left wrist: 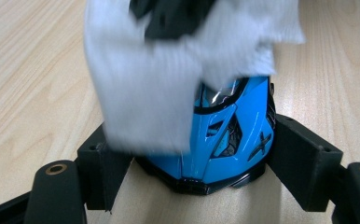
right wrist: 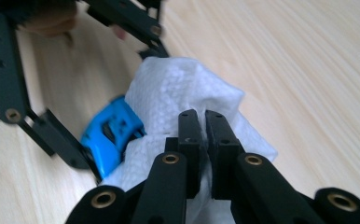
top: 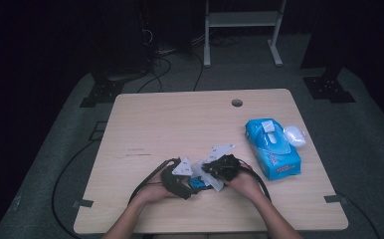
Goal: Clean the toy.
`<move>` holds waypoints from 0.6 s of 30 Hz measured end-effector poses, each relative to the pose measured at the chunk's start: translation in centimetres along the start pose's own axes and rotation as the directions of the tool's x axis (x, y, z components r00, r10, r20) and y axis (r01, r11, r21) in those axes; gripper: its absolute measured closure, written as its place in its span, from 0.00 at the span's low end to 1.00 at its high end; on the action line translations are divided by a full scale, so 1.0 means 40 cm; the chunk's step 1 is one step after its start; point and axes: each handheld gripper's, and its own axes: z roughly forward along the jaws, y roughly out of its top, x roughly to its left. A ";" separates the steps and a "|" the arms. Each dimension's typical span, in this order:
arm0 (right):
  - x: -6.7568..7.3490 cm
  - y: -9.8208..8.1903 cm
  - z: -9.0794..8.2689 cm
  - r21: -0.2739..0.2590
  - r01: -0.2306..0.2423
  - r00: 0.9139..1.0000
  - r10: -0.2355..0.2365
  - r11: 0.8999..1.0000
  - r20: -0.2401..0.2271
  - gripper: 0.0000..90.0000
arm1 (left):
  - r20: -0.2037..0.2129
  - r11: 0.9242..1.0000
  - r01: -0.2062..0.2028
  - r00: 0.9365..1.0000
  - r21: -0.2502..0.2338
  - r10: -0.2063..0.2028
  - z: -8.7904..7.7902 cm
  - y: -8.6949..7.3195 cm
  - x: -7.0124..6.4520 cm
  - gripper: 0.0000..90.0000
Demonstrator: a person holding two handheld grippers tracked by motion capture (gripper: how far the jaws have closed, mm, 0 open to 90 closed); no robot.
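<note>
two tools worked: my left tool (left wrist: 201, 186) clamped the blue toy car (left wrist: 229, 135), my right tool (right wrist: 205, 140) pinched the wipe (right wrist: 183, 88) over it; hard rubbing risked twisting the car loose.

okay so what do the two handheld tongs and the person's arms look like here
Both tongs, left and right, are black, with linked bars, brass-coloured pivot rivets and blocky square jaws. Each carries a grey three-cornered plate and trails a black cable. The forearms are bare, with no sleeves visible.

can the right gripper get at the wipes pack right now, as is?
Probably not as is. The right gripper is shut on a white wipe pressed to the blue toy car. The table toward the wipes pack looks clear, but it must let go first.
</note>
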 end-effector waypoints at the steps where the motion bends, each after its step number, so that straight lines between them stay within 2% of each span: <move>1: -0.006 -0.005 -0.007 0.006 -0.004 1.000 0.004 1.000 0.010 0.95 | 0.000 1.000 0.001 1.000 -0.001 -0.001 0.000 0.000 0.000 0.28; 5: -0.040 -0.044 -0.038 0.018 -0.069 0.997 0.069 0.997 0.039 0.95 | -0.002 1.000 -0.003 1.000 0.004 0.003 0.000 0.000 0.001 0.28; 7: -0.053 -0.060 -0.048 0.001 -0.111 0.994 0.111 0.994 0.019 0.95 | 0.000 1.000 -0.002 1.000 0.004 0.002 0.001 0.001 0.001 0.28; 15: -0.037 -0.039 -0.026 -0.008 -0.093 0.995 0.093 0.996 0.021 0.95 | 0.001 1.000 -0.001 1.000 0.003 0.001 -0.001 -0.001 0.002 0.28; 18: -0.047 -0.050 -0.035 -0.006 -0.109 0.994 0.109 0.994 0.016 0.95 | 0.001 1.000 0.001 1.000 0.002 -0.001 -0.001 -0.001 0.001 0.28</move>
